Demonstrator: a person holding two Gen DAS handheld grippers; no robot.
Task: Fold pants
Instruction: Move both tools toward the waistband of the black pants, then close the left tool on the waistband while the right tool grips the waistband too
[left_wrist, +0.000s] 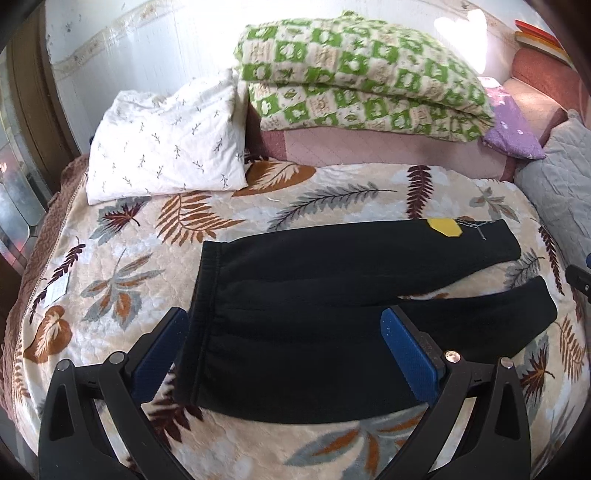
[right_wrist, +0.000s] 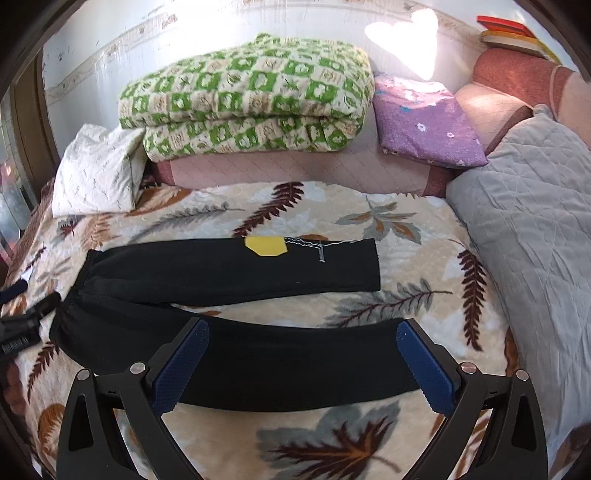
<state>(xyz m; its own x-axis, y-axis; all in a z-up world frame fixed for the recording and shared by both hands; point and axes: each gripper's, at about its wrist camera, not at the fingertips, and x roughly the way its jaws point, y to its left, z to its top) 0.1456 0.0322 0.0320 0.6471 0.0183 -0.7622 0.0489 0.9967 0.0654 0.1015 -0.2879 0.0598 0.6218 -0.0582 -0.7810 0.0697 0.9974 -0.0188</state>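
Observation:
Black pants (left_wrist: 314, 302) lie flat on the leaf-print bedspread (left_wrist: 122, 266), waistband to the left, both legs spread to the right. A yellow tag (left_wrist: 444, 226) sits on the far leg. My left gripper (left_wrist: 284, 325) is open and hovers over the waist end, holding nothing. In the right wrist view the pants (right_wrist: 229, 269) show both legs, with the yellow tag (right_wrist: 265, 246) on the far one. My right gripper (right_wrist: 303, 336) is open and straddles the near leg close to its cuff, holding nothing.
A white pillow (left_wrist: 166, 140) lies at the back left, and a folded green checked blanket (left_wrist: 354, 74) and a purple cushion (right_wrist: 424, 122) behind. A grey quilted cushion (right_wrist: 528, 206) borders the right side. The left gripper's tip (right_wrist: 26, 321) shows at the left edge.

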